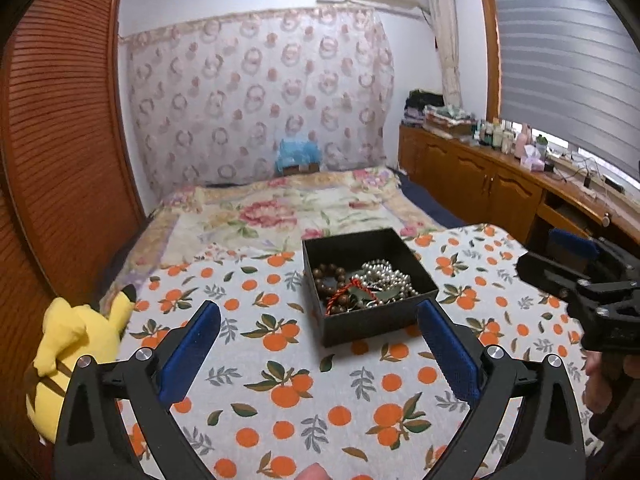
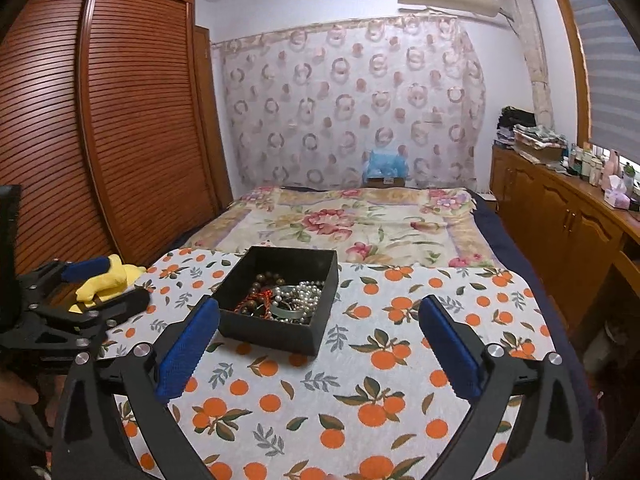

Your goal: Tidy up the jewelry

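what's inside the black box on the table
Inside the black box: a brown bead bracelet, pearl strands, a red cord and something green. Whatever lies beneath the tangle is hidden.

At centre frame I see a black box [image 1: 370,322] on a white table [image 1: 280,380] cloth printed with oranges and green leaves. Each tool [image 1: 320,354] has blue pads on black arms. At lower left sits a yellow plush [image 1: 76,344]; behind, a floral bedspread [image 1: 280,208].
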Demonstrator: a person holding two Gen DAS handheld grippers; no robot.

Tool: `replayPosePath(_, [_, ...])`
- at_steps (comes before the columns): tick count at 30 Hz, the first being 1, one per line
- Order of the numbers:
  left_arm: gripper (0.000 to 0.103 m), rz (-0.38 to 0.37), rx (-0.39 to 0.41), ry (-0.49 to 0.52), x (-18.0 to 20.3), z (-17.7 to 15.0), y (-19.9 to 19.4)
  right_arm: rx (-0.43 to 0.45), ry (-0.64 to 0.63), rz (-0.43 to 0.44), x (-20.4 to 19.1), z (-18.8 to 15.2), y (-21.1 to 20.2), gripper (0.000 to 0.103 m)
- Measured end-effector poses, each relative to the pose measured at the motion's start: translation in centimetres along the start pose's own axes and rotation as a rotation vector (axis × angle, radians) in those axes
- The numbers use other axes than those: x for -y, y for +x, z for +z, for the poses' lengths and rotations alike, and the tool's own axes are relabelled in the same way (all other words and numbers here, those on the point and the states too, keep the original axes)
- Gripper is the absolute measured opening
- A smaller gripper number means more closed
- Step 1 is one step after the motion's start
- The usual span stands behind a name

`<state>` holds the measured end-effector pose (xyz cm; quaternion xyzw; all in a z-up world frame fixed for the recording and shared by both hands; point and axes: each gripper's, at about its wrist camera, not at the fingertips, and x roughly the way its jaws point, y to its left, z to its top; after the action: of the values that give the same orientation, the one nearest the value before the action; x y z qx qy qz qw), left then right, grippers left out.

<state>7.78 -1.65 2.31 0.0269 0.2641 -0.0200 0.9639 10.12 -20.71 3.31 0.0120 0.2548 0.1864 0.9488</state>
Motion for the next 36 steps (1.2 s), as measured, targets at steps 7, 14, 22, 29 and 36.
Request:
replayPosePath(7, [0.095,0.012,0.018,-0.021,-0.3,-0.4,-1.9,0.026,0.019,-0.027,0.1,-0.6,-1.7,0.101])
replayPosePath(14, [0.095,0.02,-0.008,-0.056,-1.0,-1.4,-2.1,0.04,0.014,-0.036,-0.1,-1.2,-2.5,0.101])
replayPosePath(22, [0.095,0.023,-0.003,-0.063,-1.2,-1.7,-2.2,0.04,0.015,-0.033,-0.1,-1.3,-2.7,0.101])
replayPosePath(29, [0.095,0.025,-0.004,-0.064,-1.2,-1.8,-2.1,0.036,0.012,-0.034,-0.1,-1.3,-2.8,0.101])
replayPosePath(36, [0.095,0.024,-0.005,-0.064,-1.2,-1.8,-2.2,0.036,0.008,-0.032,-0.2,-1.3,-2.8,0.101])
